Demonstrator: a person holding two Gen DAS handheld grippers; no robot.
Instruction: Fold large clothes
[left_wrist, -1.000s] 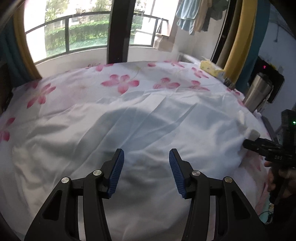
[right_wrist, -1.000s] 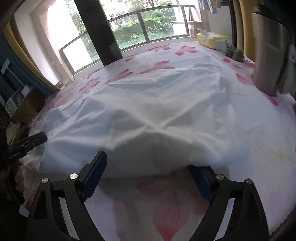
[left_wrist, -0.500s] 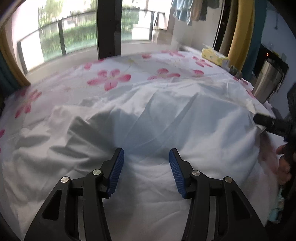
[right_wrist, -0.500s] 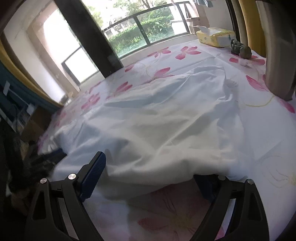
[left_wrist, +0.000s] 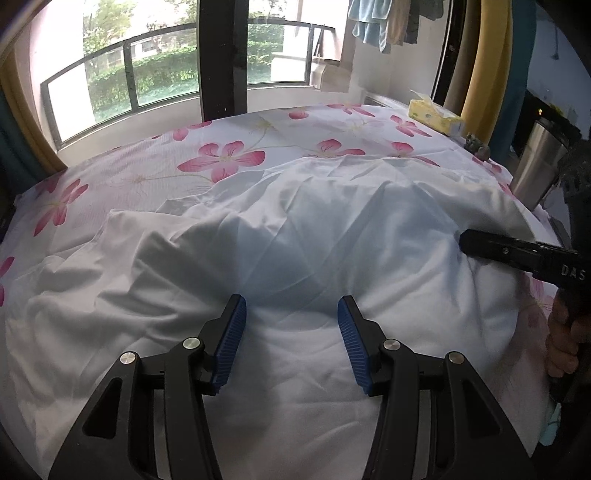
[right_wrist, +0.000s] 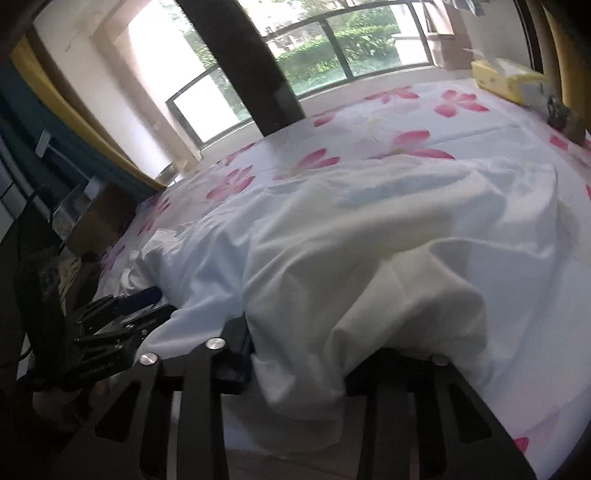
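The rumpled white cotton garment (left_wrist: 295, 236) lay spread across the flower-printed bedsheet (left_wrist: 229, 155), near a yellow tissue box (left_wrist: 436, 116) and a steel flask (left_wrist: 535, 170). My left gripper (left_wrist: 291, 332) hovered over it, blue ribbed pads parted, nothing between them. My right gripper (right_wrist: 299, 354), wide a moment earlier, had just been closing, a bunched fold of the cloth's edge between its pads.

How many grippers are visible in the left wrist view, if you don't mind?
2: the left gripper at bottom centre over the white garment, and the right gripper entering from the right edge, its tip in the fabric.
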